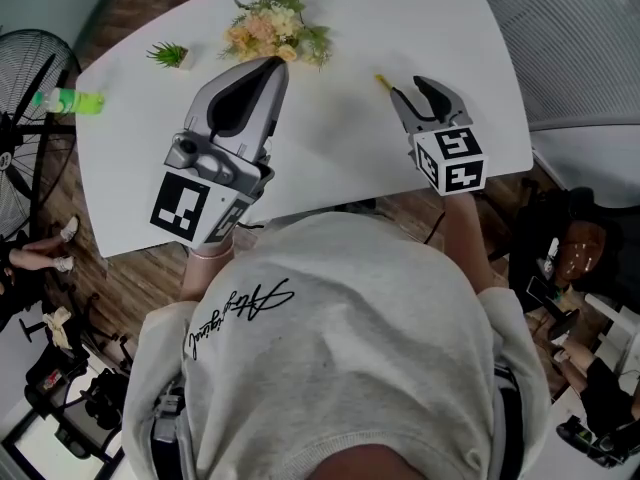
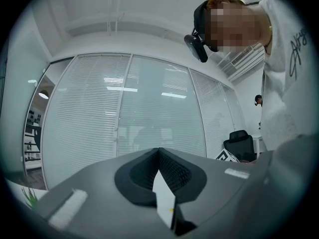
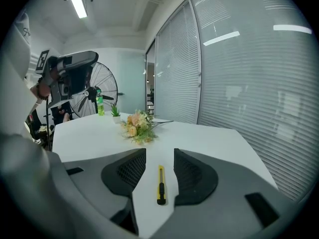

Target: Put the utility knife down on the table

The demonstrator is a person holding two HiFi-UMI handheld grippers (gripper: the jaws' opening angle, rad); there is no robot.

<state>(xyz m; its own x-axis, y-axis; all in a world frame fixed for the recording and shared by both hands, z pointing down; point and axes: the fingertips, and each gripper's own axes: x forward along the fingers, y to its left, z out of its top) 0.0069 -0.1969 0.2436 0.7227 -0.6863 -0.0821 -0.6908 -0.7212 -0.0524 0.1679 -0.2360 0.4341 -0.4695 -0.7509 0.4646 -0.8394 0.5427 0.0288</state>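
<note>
My right tongs [image 3: 159, 166] stand spread wide, pinching nothing. The utility knife [image 3: 161, 184] lies flat on the table [image 3: 209, 138] just below their tips, untouched, so I judge it set down. My left tongs [image 2: 158, 153] are pressed together, empty, kept aside.

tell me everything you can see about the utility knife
The utility knife is slim and yellow, plastic by the look, with a black slider along its middle and a dark near end. Whether any blade is out is too small to tell. It lies flat on the white table, lengthwise in the gap between the open jaws of the right gripper. Neither pad touches it; only the table does. In the head view just its yellow far end shows beyond that gripper.
</note>
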